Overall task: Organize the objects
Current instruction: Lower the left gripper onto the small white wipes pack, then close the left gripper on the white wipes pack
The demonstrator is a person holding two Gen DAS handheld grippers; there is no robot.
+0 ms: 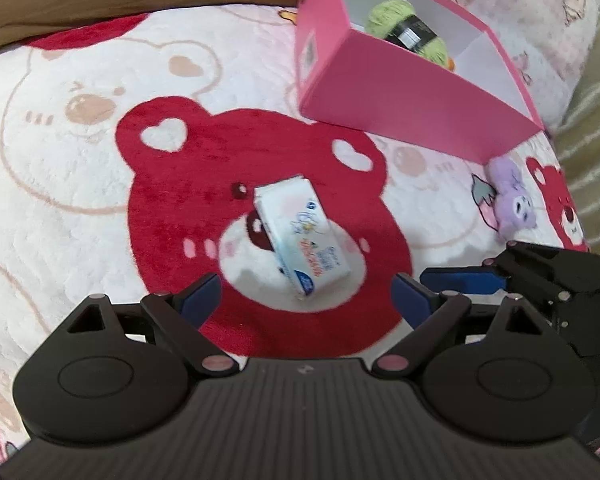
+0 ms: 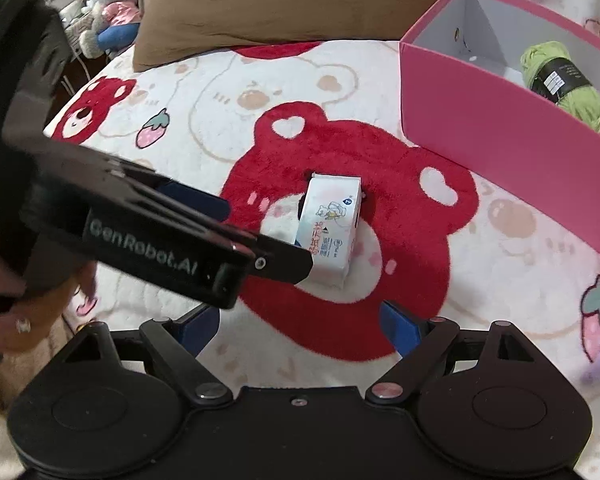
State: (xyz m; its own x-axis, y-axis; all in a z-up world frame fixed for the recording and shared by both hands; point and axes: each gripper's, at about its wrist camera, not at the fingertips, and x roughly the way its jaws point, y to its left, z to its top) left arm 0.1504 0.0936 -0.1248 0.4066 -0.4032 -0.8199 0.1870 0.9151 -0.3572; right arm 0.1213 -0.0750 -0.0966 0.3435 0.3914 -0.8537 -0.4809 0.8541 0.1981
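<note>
A small white printed carton (image 1: 300,236) lies on the red bear of the blanket; it also shows in the right wrist view (image 2: 330,226). My left gripper (image 1: 306,298) is open and empty, just short of the carton, jaws wide apart. My right gripper (image 2: 300,322) is open and empty, a little behind the carton. The left gripper's body (image 2: 160,240) reaches in from the left beside the carton. The right gripper's body (image 1: 540,276) shows at right. A pink box (image 1: 400,92) (image 2: 500,136) holds a green yarn ball (image 1: 408,30) (image 2: 562,78).
A purple plush toy (image 1: 512,200) lies by the pink box's near corner. A brown pillow (image 2: 292,0) lies at the bed's head. Stuffed toys (image 2: 108,4) sit beyond the bed's left edge. A striped cloth (image 1: 596,120) lies on the right.
</note>
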